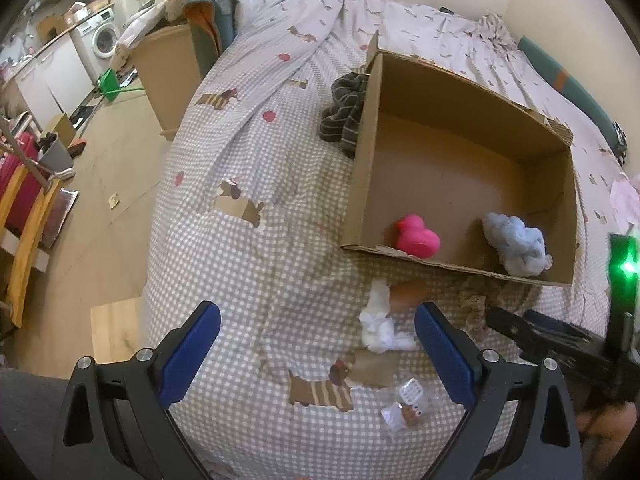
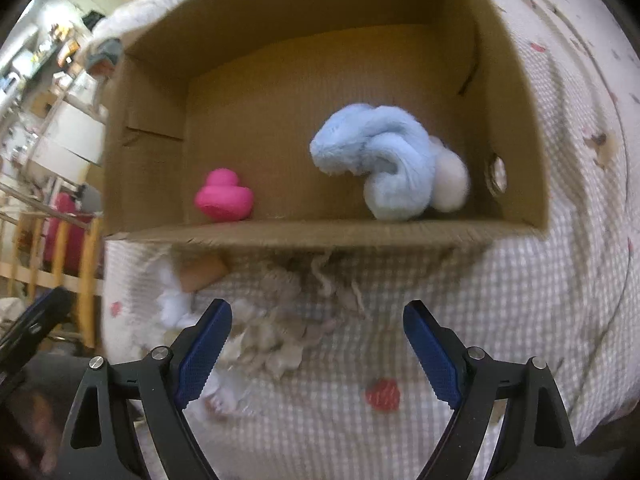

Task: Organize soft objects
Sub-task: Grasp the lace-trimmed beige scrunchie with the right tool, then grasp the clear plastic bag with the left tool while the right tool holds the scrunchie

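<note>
An open cardboard box [image 1: 400, 92] [image 2: 516, 104] lies on the checked bedspread. Inside it are a pink soft duck [image 1: 416, 237] [image 2: 225, 196] and a fluffy light blue cloth [image 1: 516, 243] [image 2: 380, 160] with a white ball [image 2: 450, 180] beside it. In front of the box lie a white fluffy piece [image 1: 378, 326] [image 2: 172, 300], a brown soft piece [image 1: 408, 294] [image 2: 202, 274] and a beige frayed cloth [image 1: 478, 300] [image 2: 280, 328]. My left gripper [image 1: 318, 356] is open and empty above the bedspread. My right gripper [image 2: 318, 352] is open and empty above the beige cloth.
A dark striped garment [image 1: 346, 112] lies against the box's left wall. Small clear wrappers [image 1: 406, 402] lie near the bed's front edge. The bed's left edge drops to a wood floor with a cabinet [image 1: 168, 72] and a chair [image 1: 28, 220].
</note>
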`<state>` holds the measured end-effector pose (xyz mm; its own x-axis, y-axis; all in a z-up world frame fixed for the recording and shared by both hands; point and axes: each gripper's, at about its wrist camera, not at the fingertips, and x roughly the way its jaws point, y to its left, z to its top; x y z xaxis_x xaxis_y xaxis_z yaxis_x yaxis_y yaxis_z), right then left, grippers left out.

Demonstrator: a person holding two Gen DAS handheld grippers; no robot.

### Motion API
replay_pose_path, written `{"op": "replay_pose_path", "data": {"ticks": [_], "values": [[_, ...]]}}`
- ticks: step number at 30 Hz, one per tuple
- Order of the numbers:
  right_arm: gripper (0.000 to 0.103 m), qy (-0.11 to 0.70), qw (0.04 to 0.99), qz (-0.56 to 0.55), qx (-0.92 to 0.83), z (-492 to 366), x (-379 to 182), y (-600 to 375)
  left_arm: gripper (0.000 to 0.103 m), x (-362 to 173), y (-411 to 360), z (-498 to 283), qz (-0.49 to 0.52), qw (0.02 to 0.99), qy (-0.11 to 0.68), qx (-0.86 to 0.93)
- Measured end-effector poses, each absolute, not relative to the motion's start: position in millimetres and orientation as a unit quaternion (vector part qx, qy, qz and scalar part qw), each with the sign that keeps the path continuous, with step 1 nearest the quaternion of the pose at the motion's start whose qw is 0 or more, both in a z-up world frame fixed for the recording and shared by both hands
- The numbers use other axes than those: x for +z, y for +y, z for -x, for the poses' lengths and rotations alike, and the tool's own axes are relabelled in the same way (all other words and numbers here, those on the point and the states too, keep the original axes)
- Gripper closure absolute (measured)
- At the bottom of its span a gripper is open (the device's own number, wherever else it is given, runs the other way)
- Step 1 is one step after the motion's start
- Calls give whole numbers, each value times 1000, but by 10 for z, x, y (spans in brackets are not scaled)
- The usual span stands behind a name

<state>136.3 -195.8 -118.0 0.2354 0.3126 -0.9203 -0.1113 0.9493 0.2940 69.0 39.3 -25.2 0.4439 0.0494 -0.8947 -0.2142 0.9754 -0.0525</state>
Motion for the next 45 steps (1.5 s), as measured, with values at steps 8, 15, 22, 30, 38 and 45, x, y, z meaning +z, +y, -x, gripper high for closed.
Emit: {"op": "replay_pose_path", "data": {"ticks": [8,15,22,30,38,45], "values": [[23,618,775,-47,120,-1569,-1426,-1724,6,-297,533,-650,87,839,529,92],[82,622,775,-44,108,-1550,-1449,-1898,6,-328,450,-690,86,837,533,92],[85,606,784,-91,96,-1398,-1218,-2325,6,-330,380,-720,87,837,534,83],[85,587,787,-150,121,-1196,-828,-2650,6,-321,356,-734,92,836,534,82],[85,532,813,-157,179,-788,-387,-2695,6,-349,298,-674,76,833,542,86],[85,529,820,-138,169,-749,-456,-2610,6,-673,-63,-482,58,808,584,55]]}}
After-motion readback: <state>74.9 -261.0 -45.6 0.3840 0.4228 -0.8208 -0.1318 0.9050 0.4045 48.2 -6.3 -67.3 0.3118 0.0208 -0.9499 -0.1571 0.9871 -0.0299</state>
